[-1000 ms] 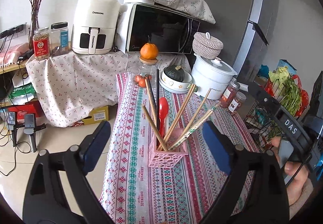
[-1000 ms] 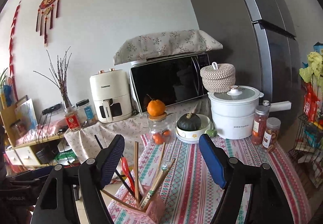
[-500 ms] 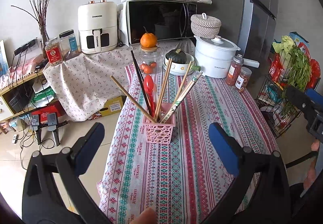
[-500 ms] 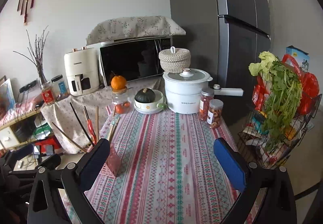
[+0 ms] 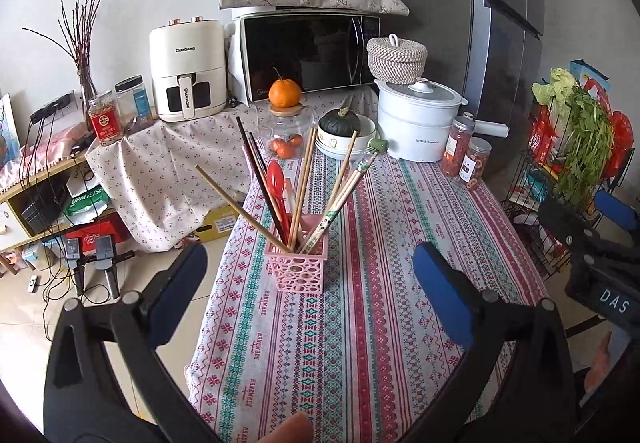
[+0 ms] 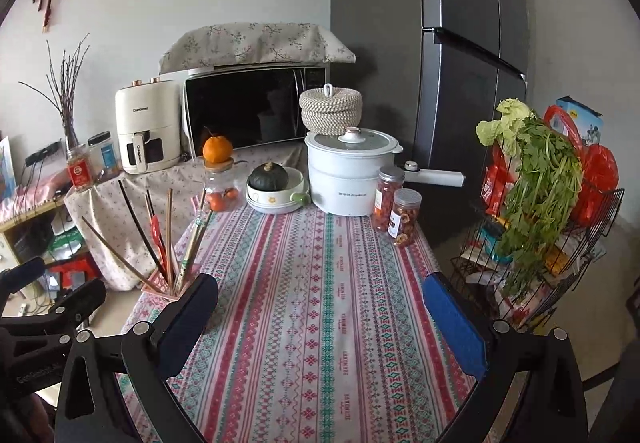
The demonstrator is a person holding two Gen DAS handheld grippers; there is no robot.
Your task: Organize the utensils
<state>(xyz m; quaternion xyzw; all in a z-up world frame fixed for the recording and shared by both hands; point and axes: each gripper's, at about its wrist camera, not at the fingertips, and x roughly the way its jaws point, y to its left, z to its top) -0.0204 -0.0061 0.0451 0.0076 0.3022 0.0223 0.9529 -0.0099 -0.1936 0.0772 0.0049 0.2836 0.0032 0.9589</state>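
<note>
A pink perforated holder [image 5: 298,269] stands on the patterned tablecloth [image 5: 384,283], near the table's left edge. Several wooden and dark chopsticks [image 5: 304,183] and a red spoon [image 5: 276,179] lean out of it. My left gripper [image 5: 306,279] is open, nothing between its blue pads, and sits back from the holder. In the right wrist view the holder [image 6: 166,285] shows at the left, partly behind my left finger. My right gripper [image 6: 320,313] is open and empty over the middle of the cloth [image 6: 320,283].
At the table's far end stand a white pot [image 5: 418,123], a bowl with a squash [image 5: 342,127], a jar topped by an orange [image 5: 285,123] and two spice jars [image 5: 466,157]. A wire rack with greens [image 6: 536,211] stands right of the table. A microwave [image 5: 308,55] and an air fryer sit behind.
Both grippers pulled back from the holder and their jaws stand wider. The holder with its utensils now looks smaller in the left view and has slid to the left edge of the right view.
</note>
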